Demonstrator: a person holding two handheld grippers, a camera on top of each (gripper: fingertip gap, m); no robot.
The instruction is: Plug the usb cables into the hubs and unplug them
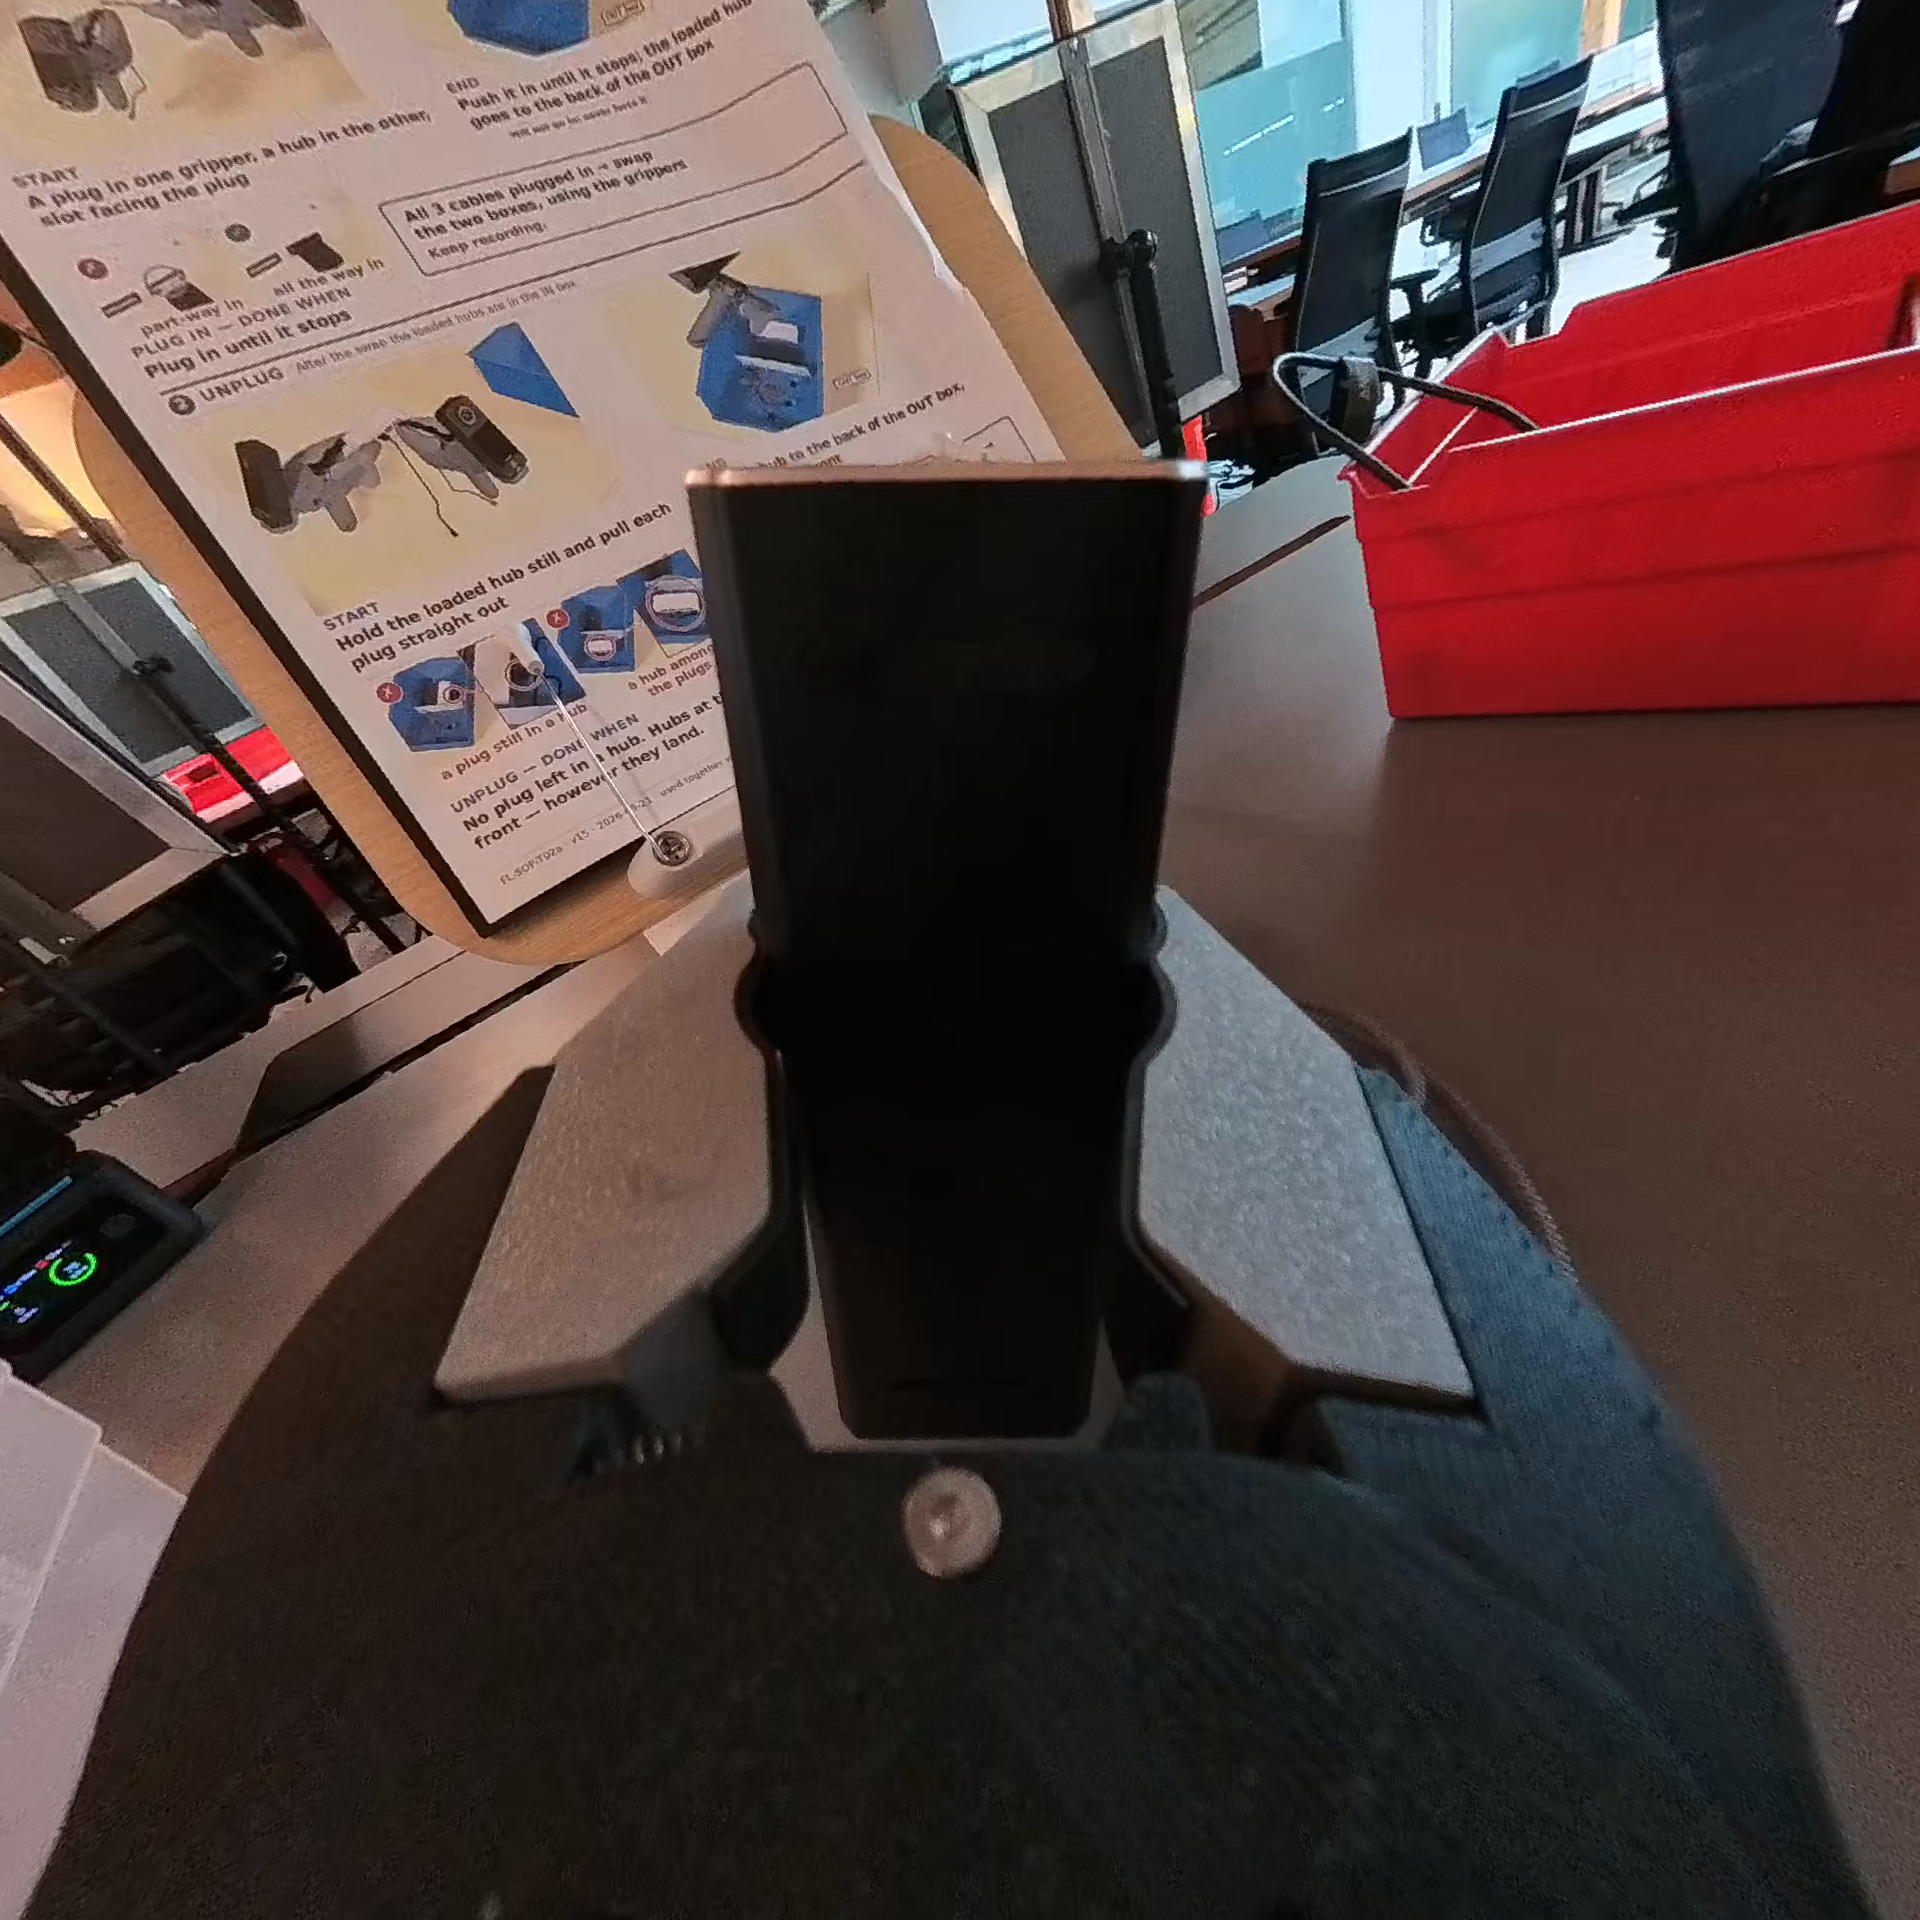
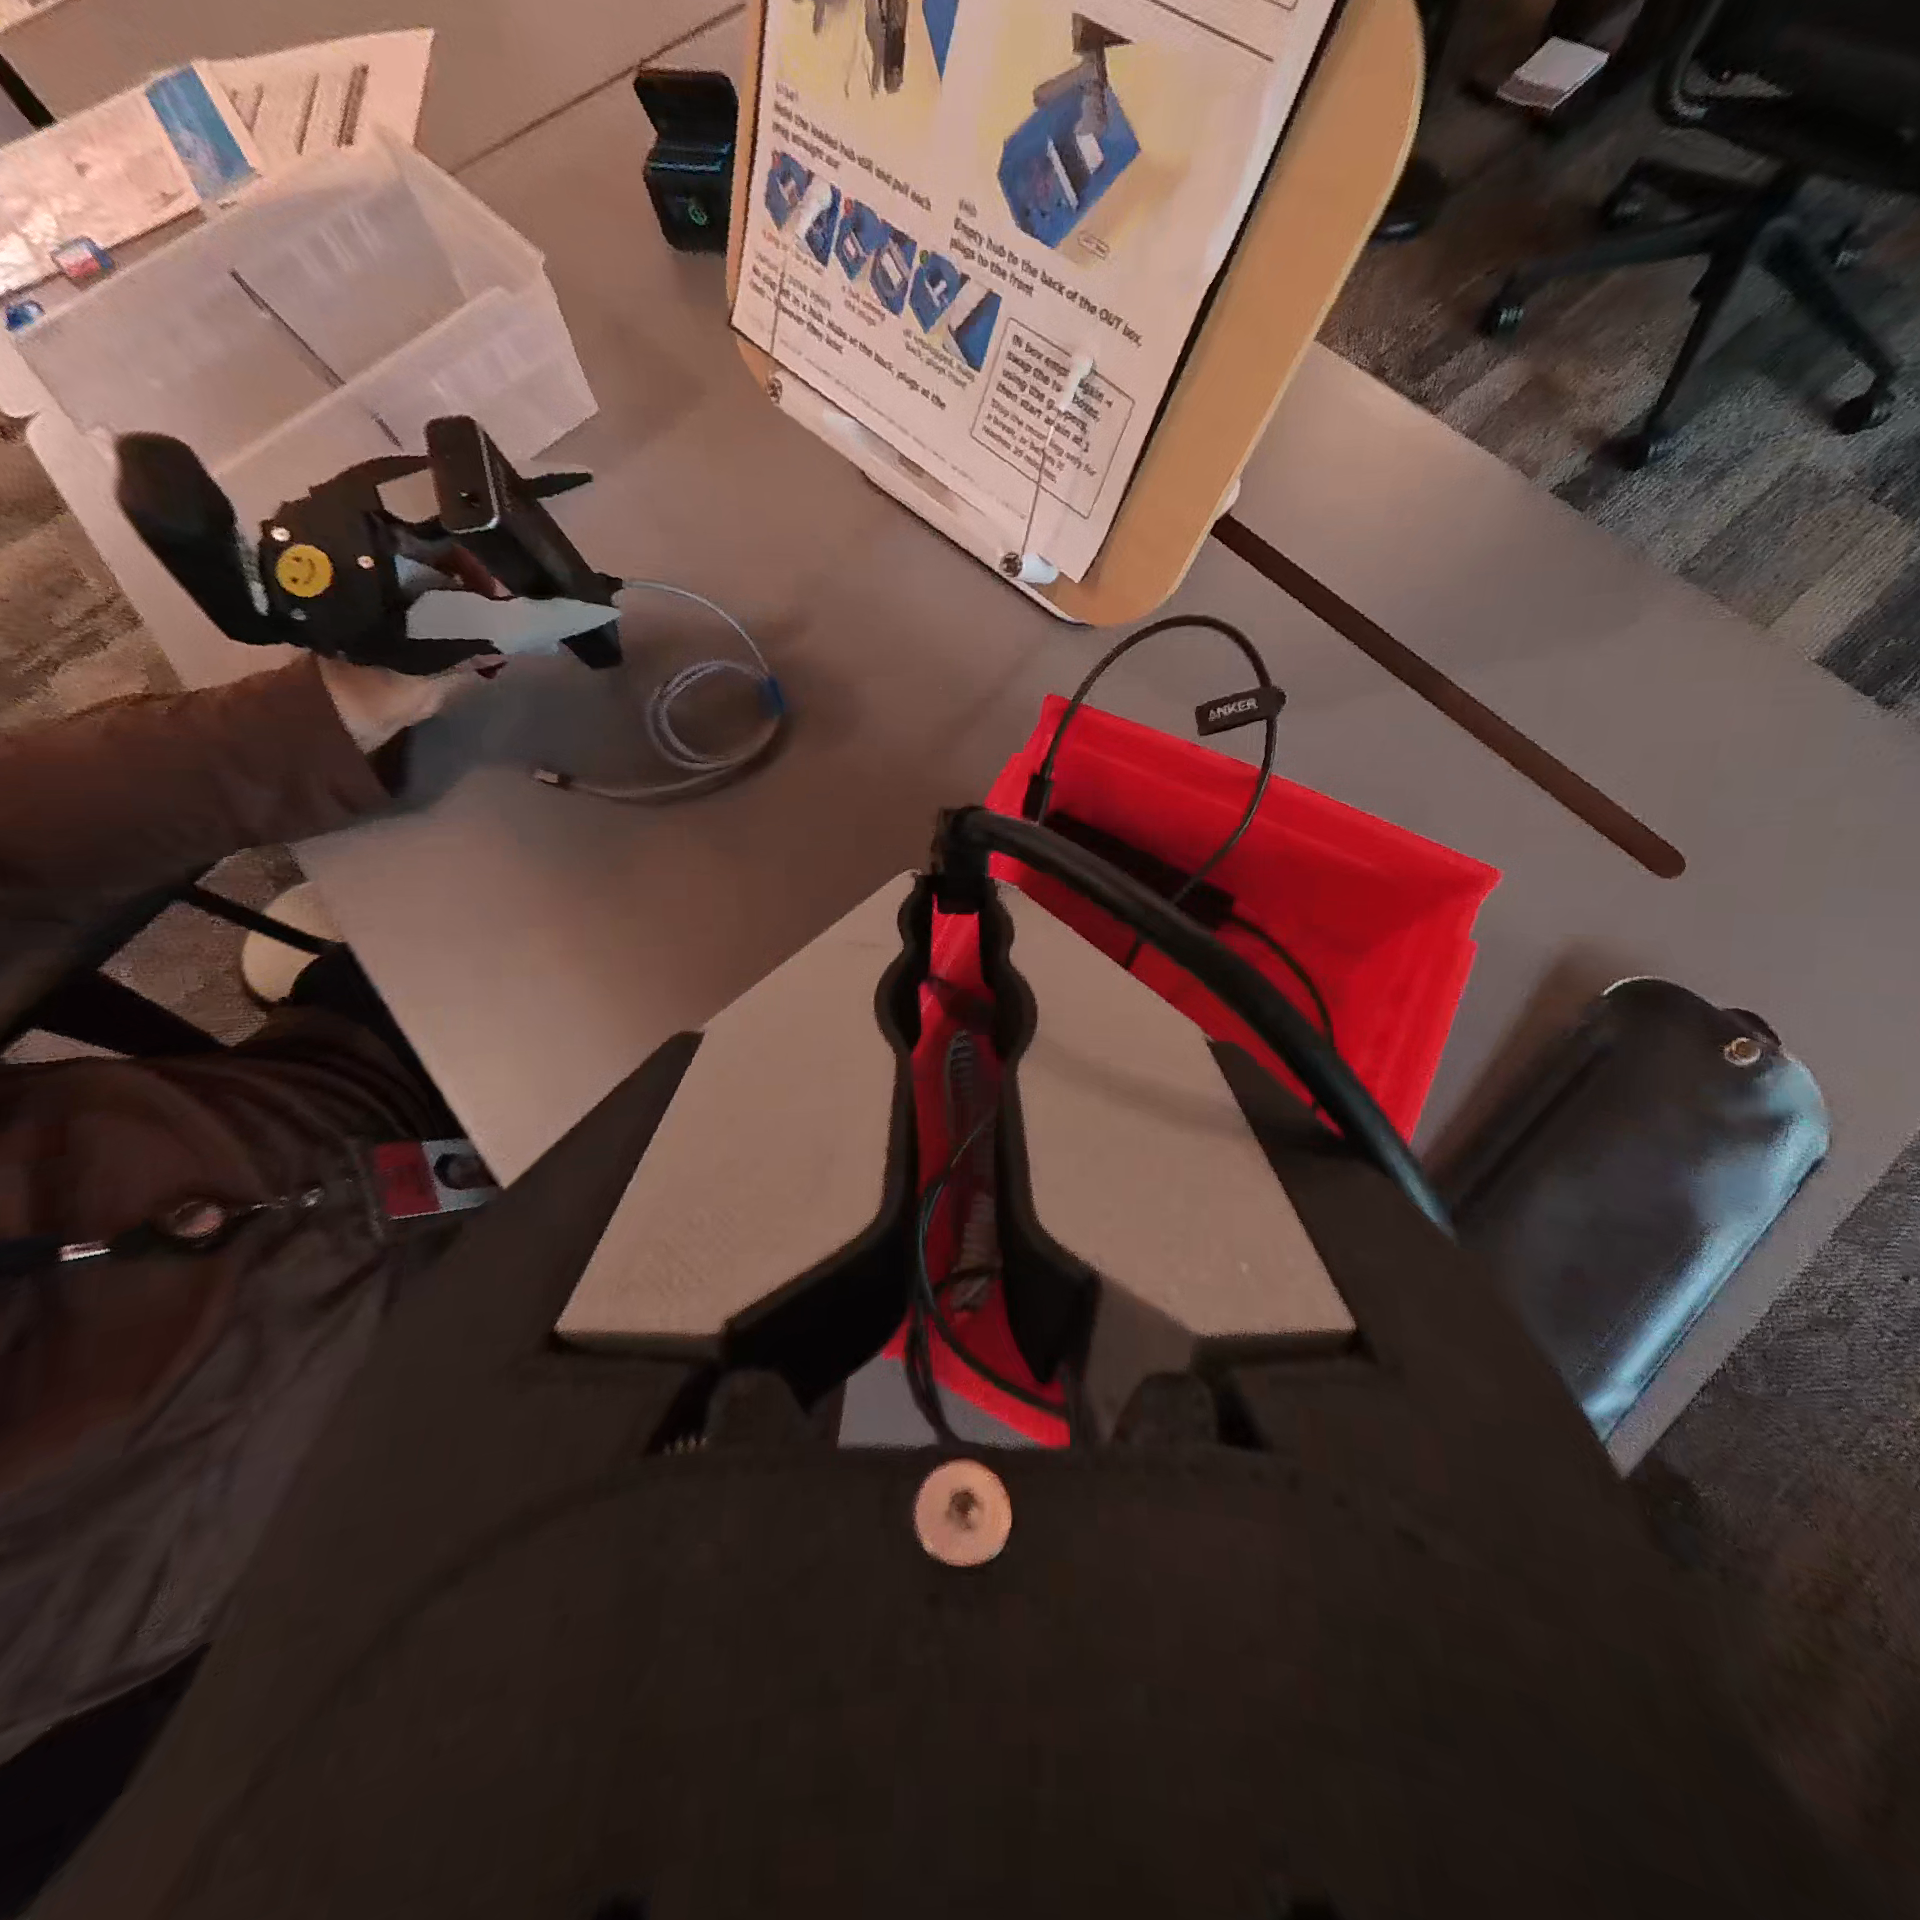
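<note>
Step in hand: while a hub is held upright in the left gripper, a black cable is being lifted out of the red bin; judged to be the pick-up before plugging in.
Room: an office with black chairs and glass partitions is seen beyond the bench.
Bench: grey-brown top; the red bin stands near its right edge, a clear bin towards the far left corner, and an instruction board leans at the far edge.
Left gripper: pressed onto the hub's sides.
Right gripper: tips pinched on the black cable near its end, above the red bin.
Loose item: a silver cable lies coiled on the bench below the left gripper.
Next move: the plug would need to be turned and lined up squarely with a hub slot; slot positions cannot be told.
</note>
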